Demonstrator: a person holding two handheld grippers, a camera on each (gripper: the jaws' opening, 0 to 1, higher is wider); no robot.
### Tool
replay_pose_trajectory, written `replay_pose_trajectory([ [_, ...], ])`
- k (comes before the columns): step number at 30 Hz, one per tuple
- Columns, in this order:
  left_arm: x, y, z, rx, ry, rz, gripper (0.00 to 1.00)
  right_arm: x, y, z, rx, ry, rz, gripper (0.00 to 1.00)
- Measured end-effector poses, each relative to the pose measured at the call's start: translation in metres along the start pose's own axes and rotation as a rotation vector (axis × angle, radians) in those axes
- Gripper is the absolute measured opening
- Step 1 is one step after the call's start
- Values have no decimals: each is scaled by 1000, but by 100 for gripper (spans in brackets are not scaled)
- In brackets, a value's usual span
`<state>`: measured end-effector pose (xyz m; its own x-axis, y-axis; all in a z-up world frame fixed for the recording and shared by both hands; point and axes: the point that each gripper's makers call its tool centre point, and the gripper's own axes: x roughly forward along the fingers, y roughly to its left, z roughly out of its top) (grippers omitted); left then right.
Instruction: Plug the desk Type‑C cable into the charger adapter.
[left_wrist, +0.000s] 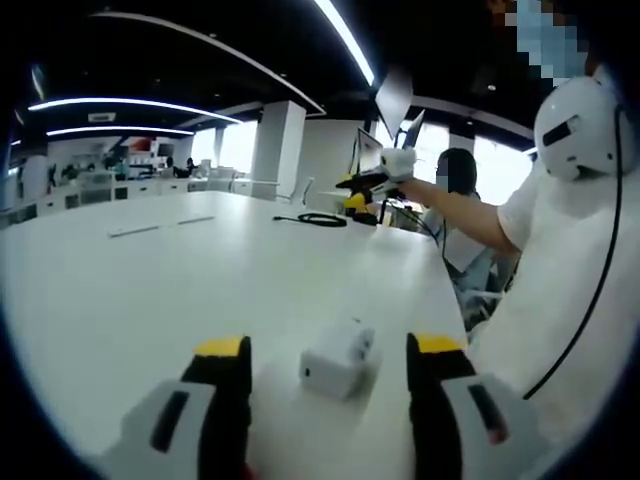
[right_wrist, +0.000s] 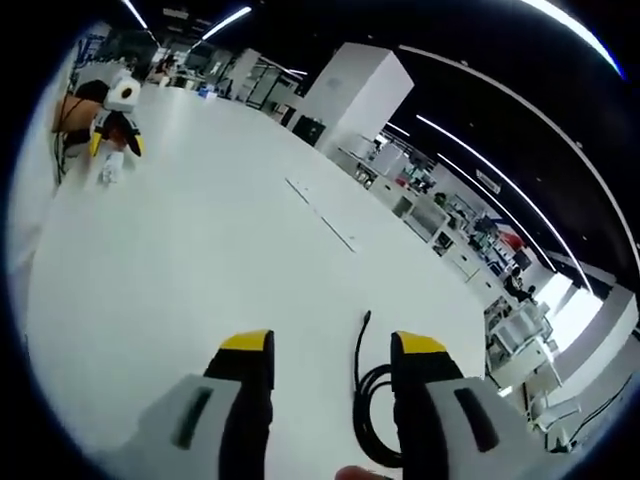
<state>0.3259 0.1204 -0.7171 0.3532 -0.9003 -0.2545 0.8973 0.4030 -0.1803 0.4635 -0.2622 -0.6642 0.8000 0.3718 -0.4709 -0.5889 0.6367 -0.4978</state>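
Observation:
A small white charger adapter (left_wrist: 338, 362) lies on the white table (left_wrist: 150, 300), just ahead of and between the yellow-tipped jaws of my left gripper (left_wrist: 330, 347), which stands open. Farther along the table lies a coiled black Type-C cable (left_wrist: 322, 219), with the right gripper (left_wrist: 365, 185) hovering just past it in a gloved hand. In the right gripper view the cable coil (right_wrist: 368, 405) rests between the open jaws of my right gripper (right_wrist: 334, 343), its plug end (right_wrist: 367, 318) pointing away. Far off at the top left are the left gripper (right_wrist: 115, 125) and the adapter (right_wrist: 110, 168).
The person in a white shirt (left_wrist: 560, 300) stands at the table's right edge, and another person (left_wrist: 455, 190) sits behind. Thin flat strips (left_wrist: 133, 231) (right_wrist: 320, 215) lie on the table. A white pillar (left_wrist: 278, 150) and rows of desks stand beyond.

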Motion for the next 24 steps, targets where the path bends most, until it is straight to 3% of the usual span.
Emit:
replay_pose_trajectory([
  [24,1,4,1,-3,0,13,62,19,-6,-31,115,73,116,34],
])
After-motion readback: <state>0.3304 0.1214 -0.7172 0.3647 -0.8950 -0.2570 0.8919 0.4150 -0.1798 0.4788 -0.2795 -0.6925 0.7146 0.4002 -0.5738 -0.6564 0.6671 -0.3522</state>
